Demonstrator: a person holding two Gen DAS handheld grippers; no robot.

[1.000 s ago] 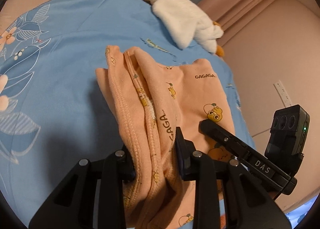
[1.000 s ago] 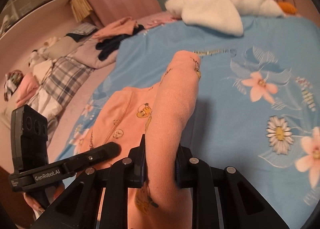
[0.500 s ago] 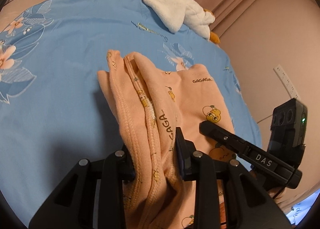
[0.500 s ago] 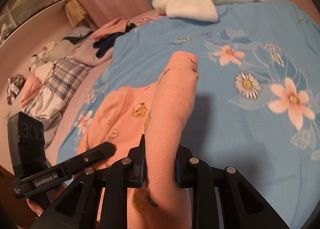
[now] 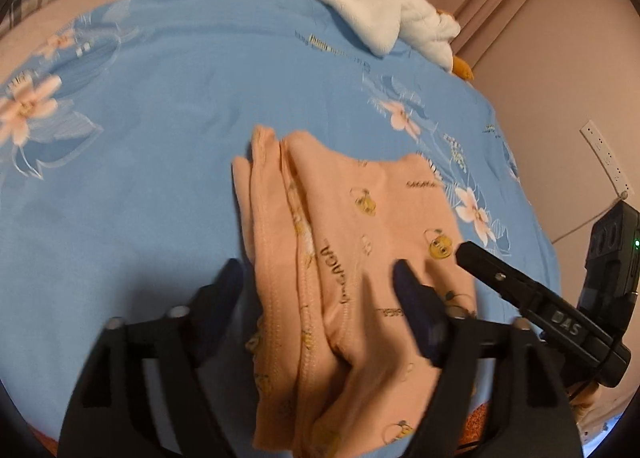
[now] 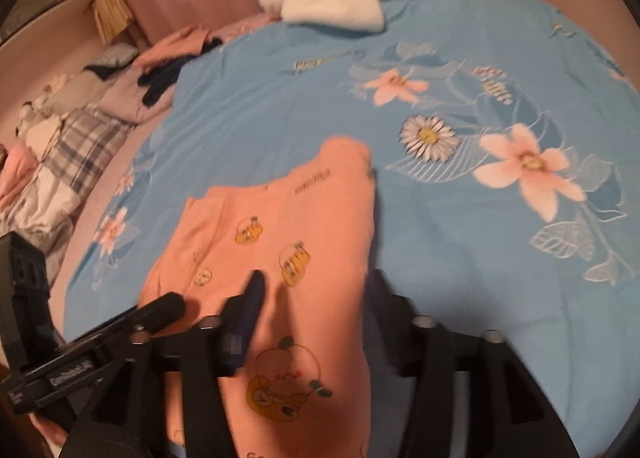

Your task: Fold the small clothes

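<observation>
— Where is the garment [image 5: 352,242] lying right now?

— The peach garment is lying folded on the blue bedspread [image 5: 160,130], its long axis running from the near edge of the bed toward the far side, where the white plush toy [image 5: 372,18] is sitting well apart from it.

— And the claws?

— The left claw [image 5: 316,282] is standing wide open, its fingers straddling the garment's left, seamed edge and holding nothing. The right claw [image 6: 316,290] is also gaping, one finger over the cloth, the other just past its right edge, gripping nothing.

— Which is closer for the next fold?

— Both are hovering at the near end, so I judge neither is favoured; the cloth is stretching straight ahead of each, and any further fold would be carrying the near end toward the far one.
</observation>
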